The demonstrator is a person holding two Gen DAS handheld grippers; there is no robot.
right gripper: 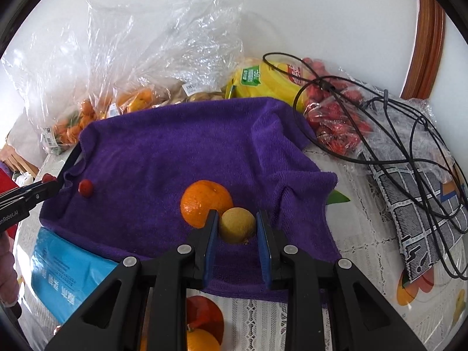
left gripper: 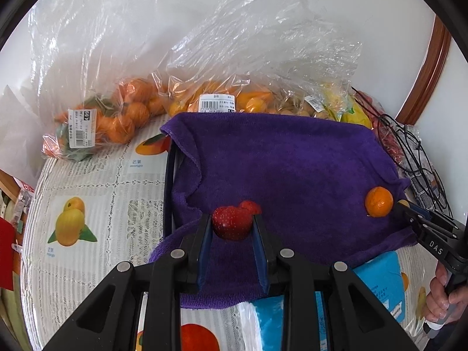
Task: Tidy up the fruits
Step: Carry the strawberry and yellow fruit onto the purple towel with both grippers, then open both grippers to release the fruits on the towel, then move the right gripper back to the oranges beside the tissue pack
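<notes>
A purple towel (left gripper: 292, 169) covers a tray on the table. My left gripper (left gripper: 232, 225) is shut on a red strawberry (left gripper: 231, 223) just above the towel's near edge; a second strawberry (left gripper: 251, 206) lies right behind it. An orange (left gripper: 378, 201) lies on the towel's right side. In the right wrist view my right gripper (right gripper: 237, 225) is shut on a small yellow-brown fruit (right gripper: 237, 224) over the towel (right gripper: 175, 152), next to the orange (right gripper: 204, 201). A strawberry (right gripper: 86, 188) lies on the towel at left, near the left gripper (right gripper: 44, 187).
Clear bags of oranges (left gripper: 128, 114) and other fruit (left gripper: 248, 99) stand along the back wall. A bag of red fruit (right gripper: 336, 122), bananas (right gripper: 263, 82), black cables (right gripper: 395, 122) and a grey patterned pouch (right gripper: 418, 213) lie at right. A blue packet (right gripper: 64, 266) lies in front.
</notes>
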